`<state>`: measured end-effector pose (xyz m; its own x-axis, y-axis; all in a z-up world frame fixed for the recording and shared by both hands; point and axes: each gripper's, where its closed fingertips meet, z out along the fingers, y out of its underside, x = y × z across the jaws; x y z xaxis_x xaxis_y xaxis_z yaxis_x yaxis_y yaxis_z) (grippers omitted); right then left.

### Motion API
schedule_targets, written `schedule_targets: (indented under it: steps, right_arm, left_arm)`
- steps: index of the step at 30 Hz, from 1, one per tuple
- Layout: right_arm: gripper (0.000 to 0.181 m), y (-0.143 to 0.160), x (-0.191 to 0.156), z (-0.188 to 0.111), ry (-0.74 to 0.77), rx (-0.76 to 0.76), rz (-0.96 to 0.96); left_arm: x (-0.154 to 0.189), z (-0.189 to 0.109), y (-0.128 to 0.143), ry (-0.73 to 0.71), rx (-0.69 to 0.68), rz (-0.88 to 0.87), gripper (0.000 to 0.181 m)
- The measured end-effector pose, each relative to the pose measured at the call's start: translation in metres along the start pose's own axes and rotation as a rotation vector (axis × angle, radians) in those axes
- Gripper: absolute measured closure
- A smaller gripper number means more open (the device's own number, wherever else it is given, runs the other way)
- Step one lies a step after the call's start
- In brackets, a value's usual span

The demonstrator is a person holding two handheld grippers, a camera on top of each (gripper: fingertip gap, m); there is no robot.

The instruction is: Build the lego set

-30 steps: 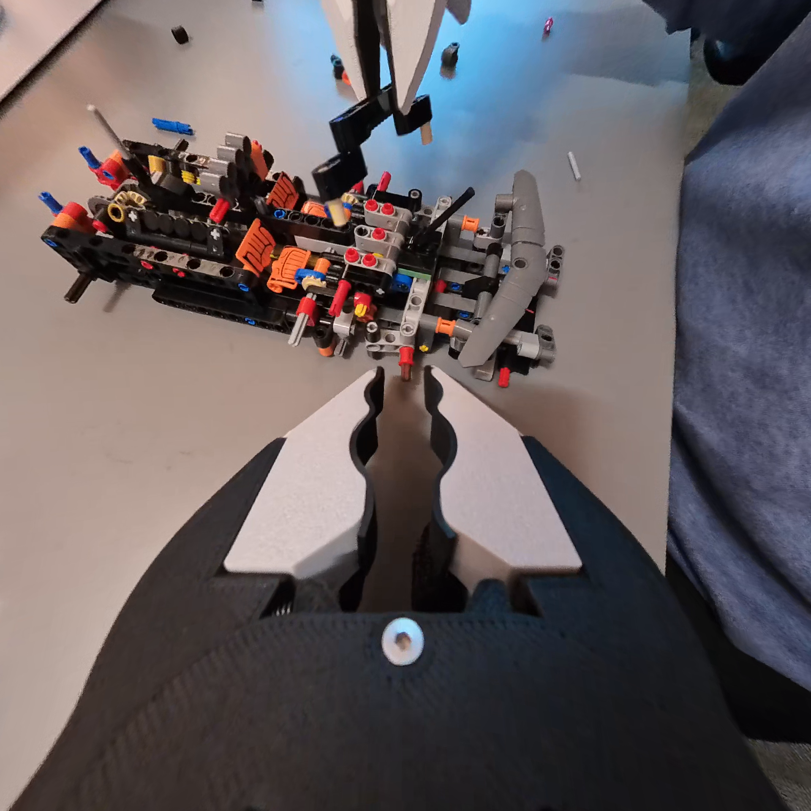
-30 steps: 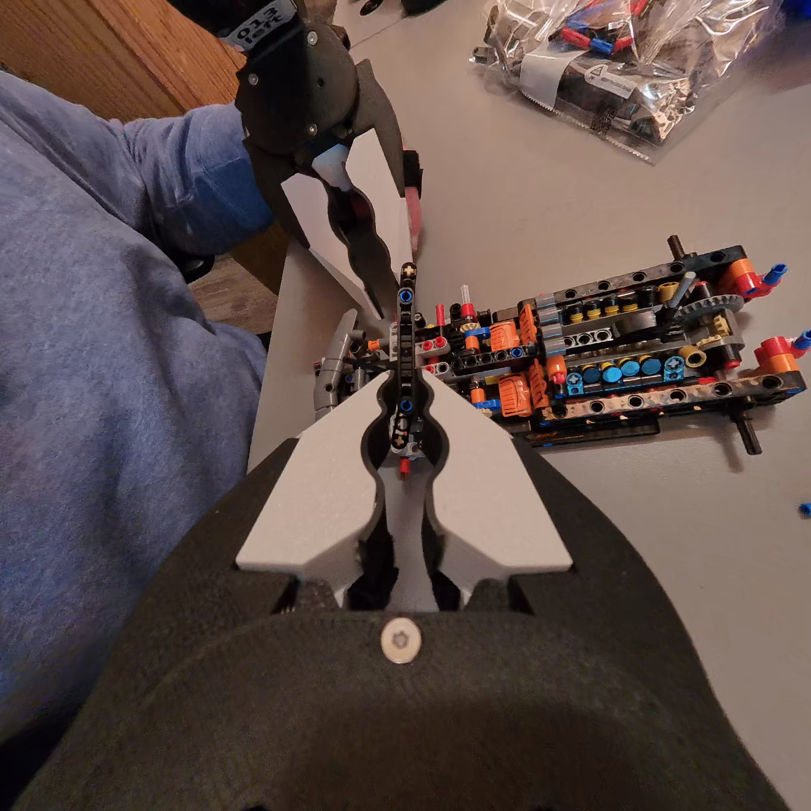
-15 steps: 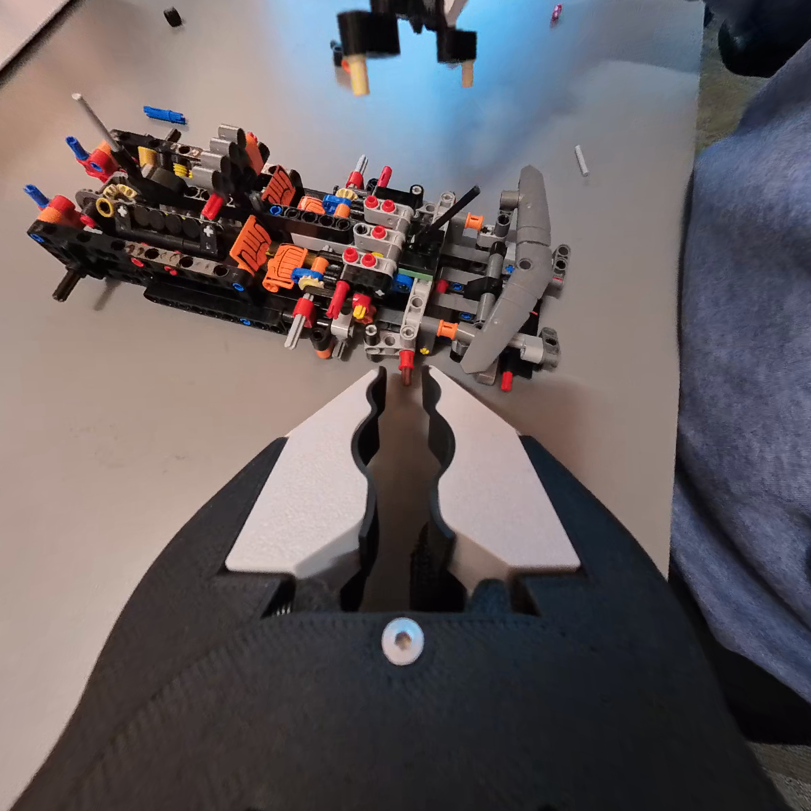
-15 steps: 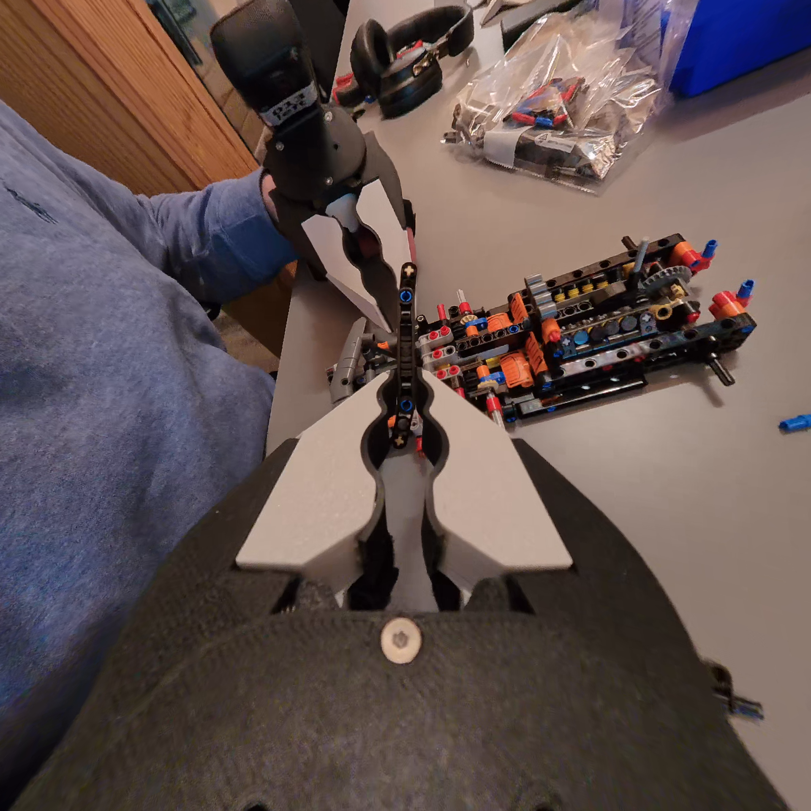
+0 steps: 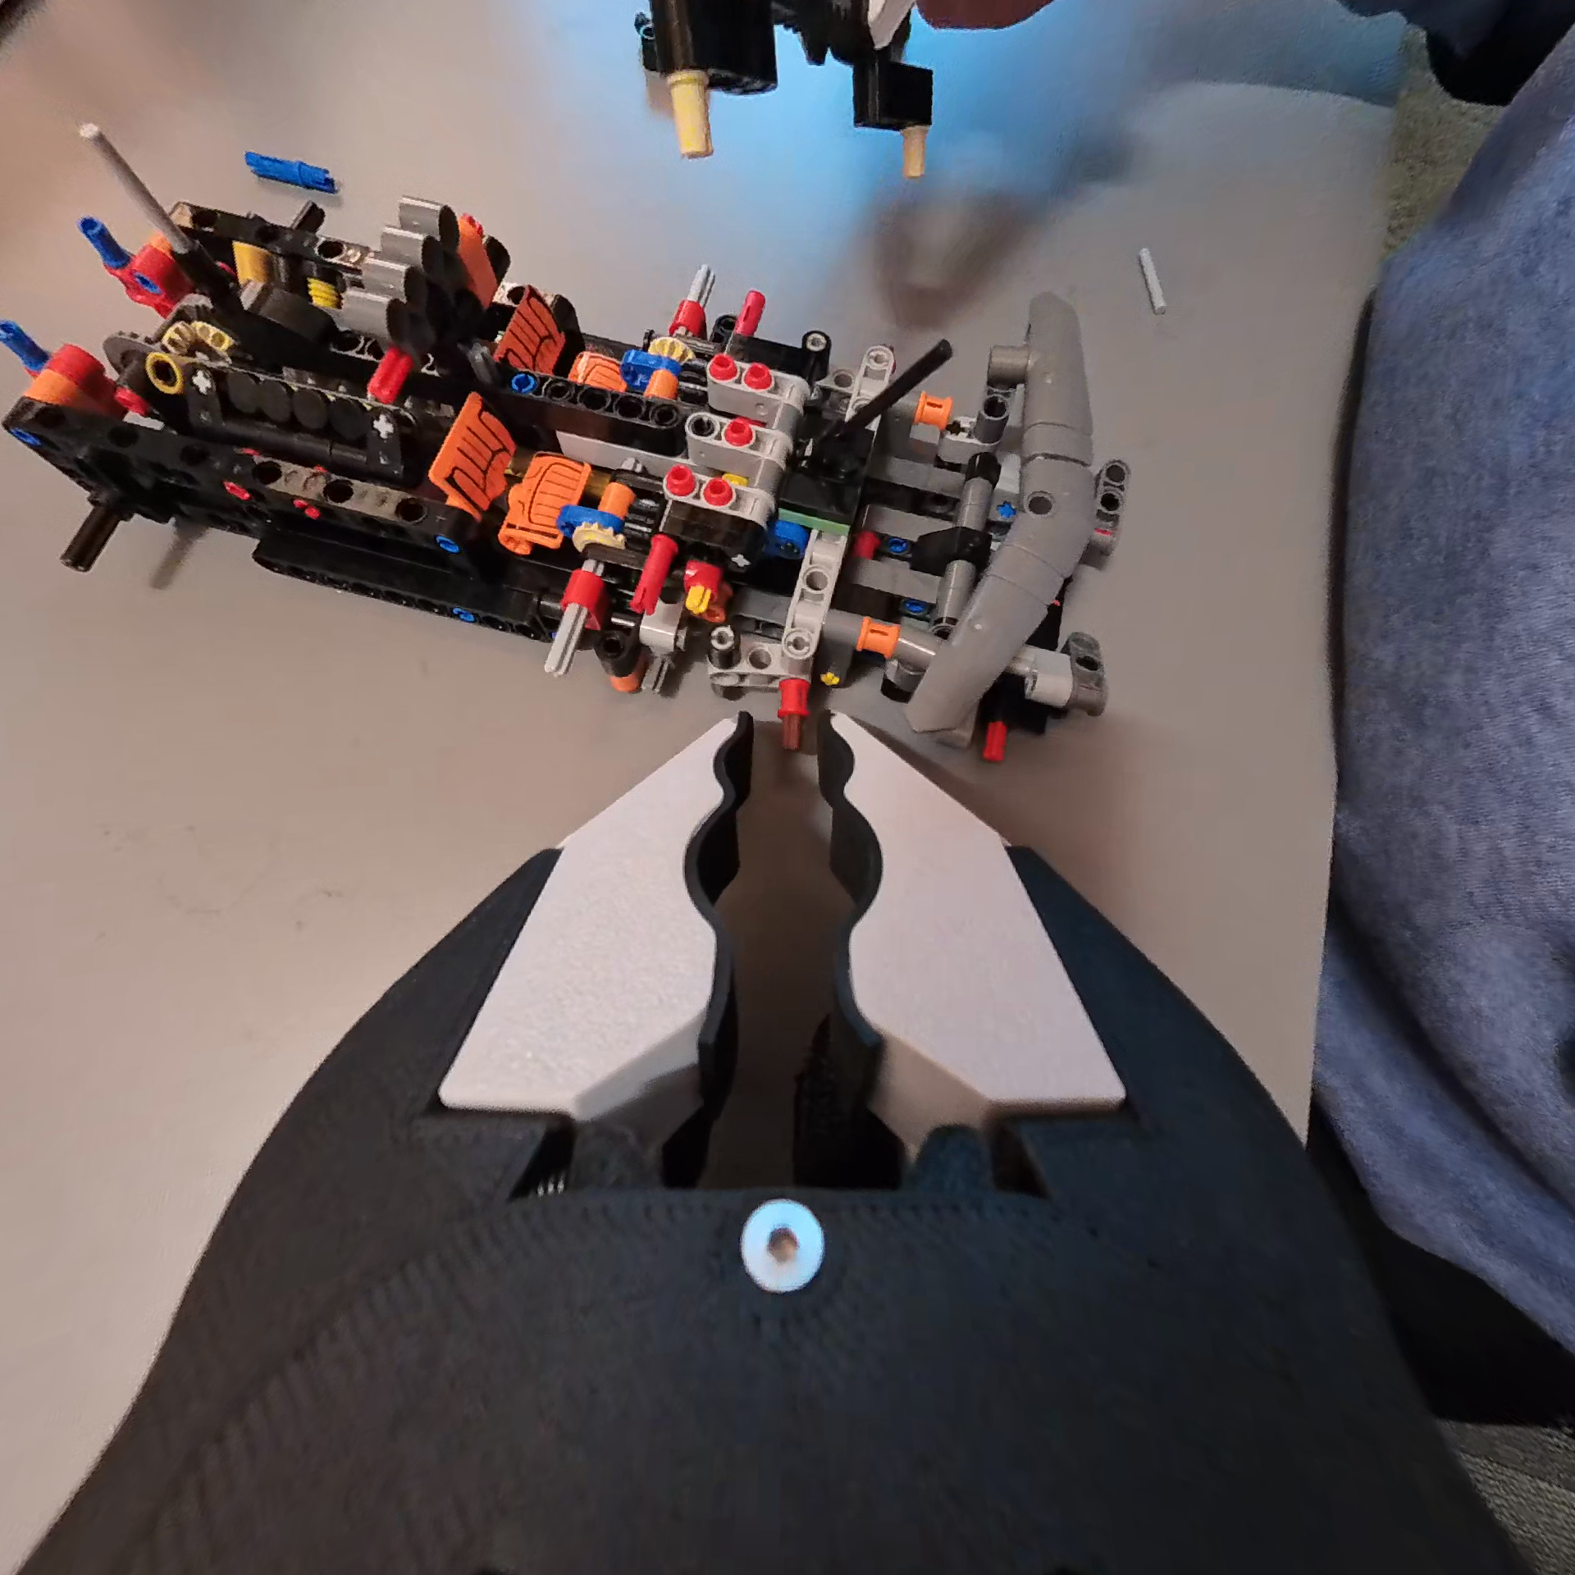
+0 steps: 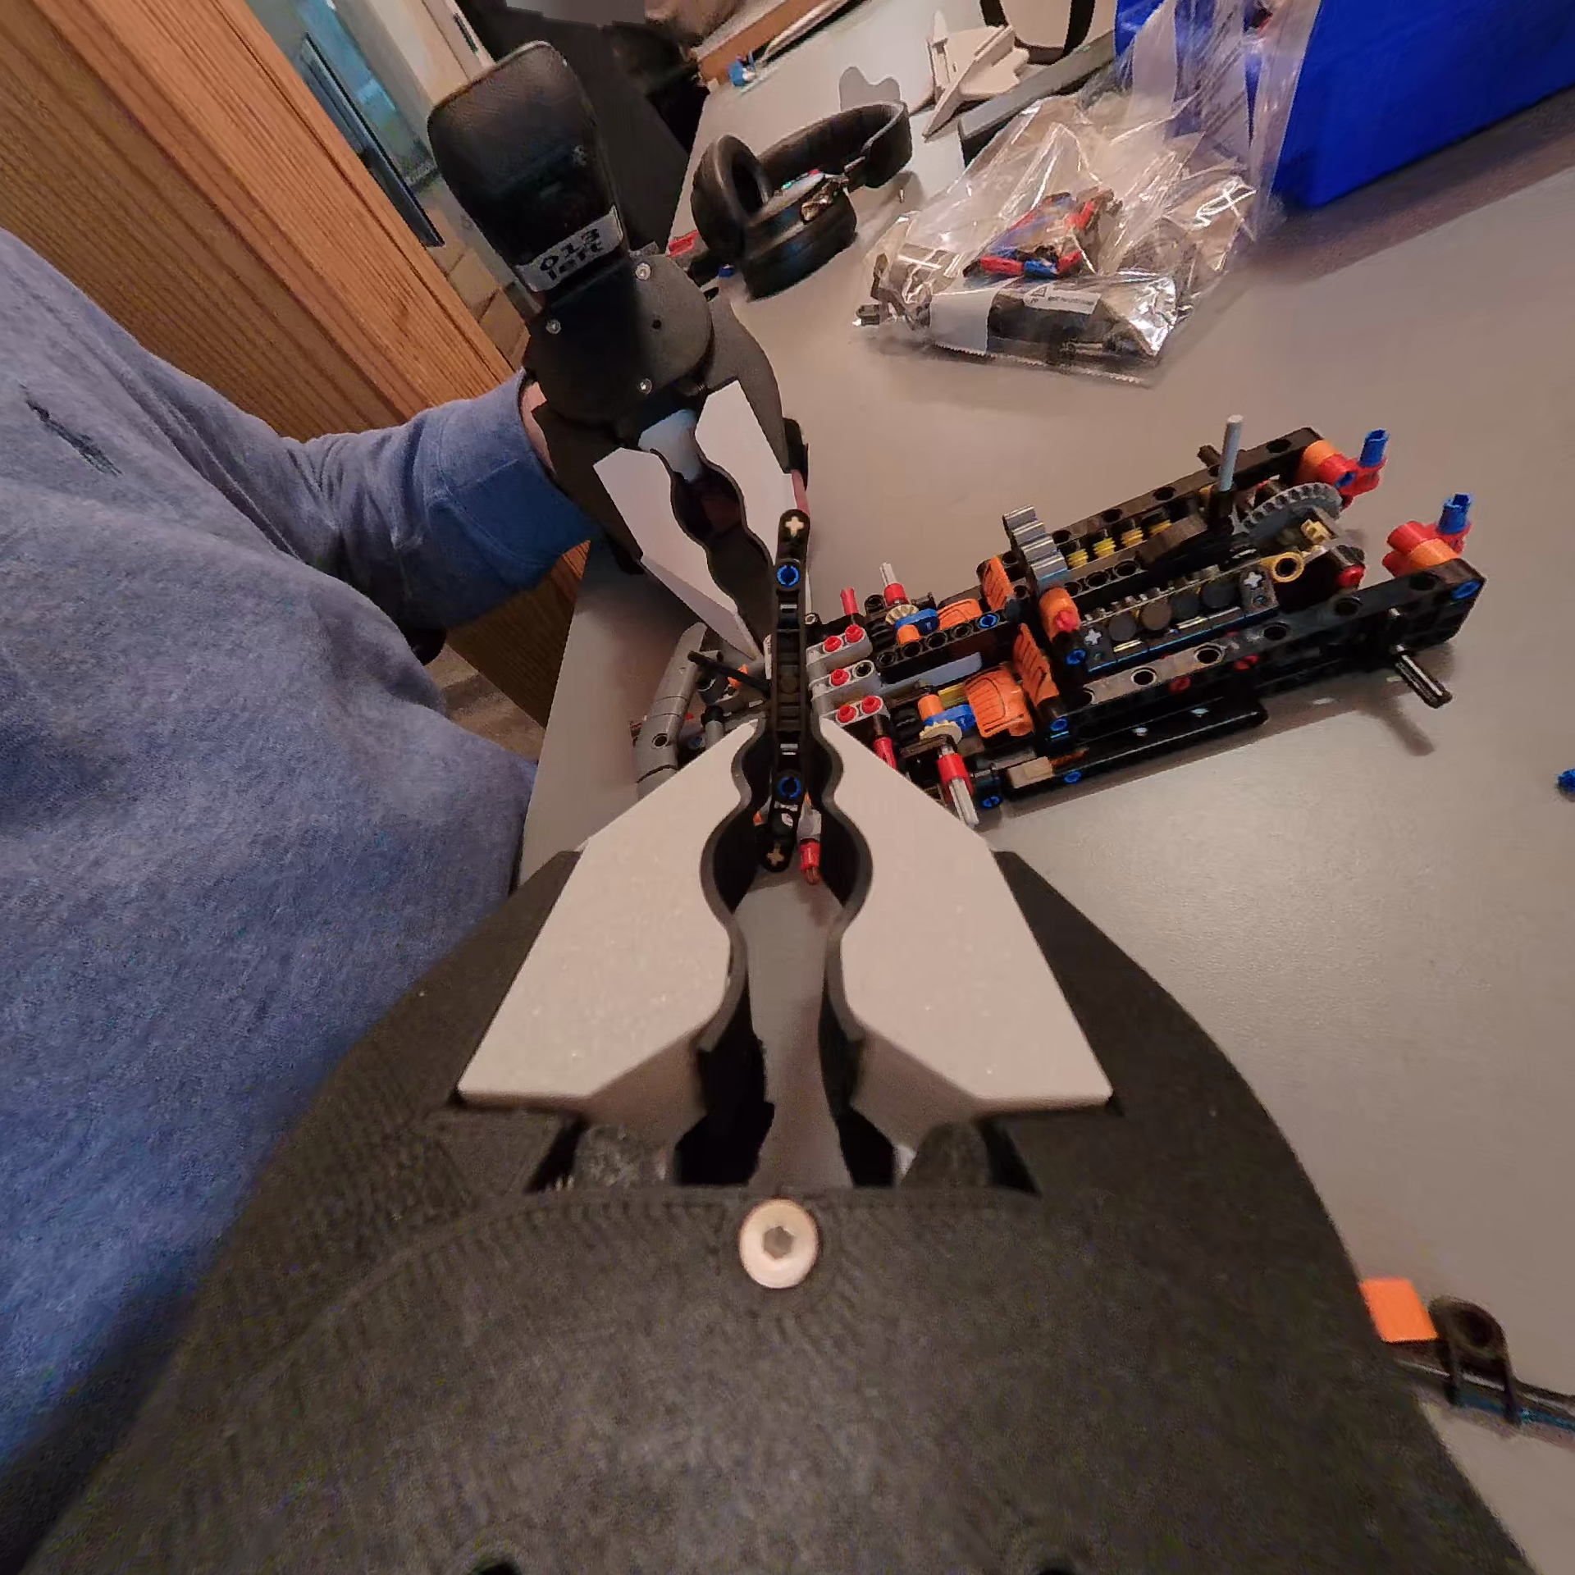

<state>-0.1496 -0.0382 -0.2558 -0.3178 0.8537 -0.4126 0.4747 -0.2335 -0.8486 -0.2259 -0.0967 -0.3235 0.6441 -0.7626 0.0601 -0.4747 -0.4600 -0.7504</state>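
Judging by the table (image 5: 256,852), I am somewhere in the middle of this build. The chassis assembly (image 5: 545,486) lies flat on it, already dense with black beams, orange panels, red and blue pins, gears at the far end and a curved grey bumper piece (image 5: 1023,545) at the end nearest the person's blue sleeve (image 6: 426,477).

My right claw (image 6: 788,724) is closed on a long black beam sub-assembly (image 6: 788,665), gripped low on its length so most of it sticks out past the fingertips; in the left wrist view it hangs above the chassis with two tan pins (image 5: 692,111) pointing down, clear of the model. My guess is that those pins go into the chassis next, so this part is not yet fitted.

My left claw (image 5: 784,733) is slightly parted and holds nothing, its tips on either side of a red axle (image 5: 793,712) that juts from the near edge of the chassis; I cannot tell whether they touch it.

Plenty remains: a clear bag of unused parts (image 6: 1040,264) sits farther back, and loose pieces such as a blue pin (image 5: 290,170) and a small grey axle (image 5: 1152,279) are scattered about.
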Motion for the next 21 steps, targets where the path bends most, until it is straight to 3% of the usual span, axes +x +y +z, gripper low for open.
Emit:
schedule_targets:
  steps: [21]
  right_arm:
    - [0.177,0.0018,0.0082,-0.0035,0.008,0.015,0.029]
  left_arm:
    - [-0.0006,0.0004,-0.0019,0.025,0.008,-0.027,0.168]
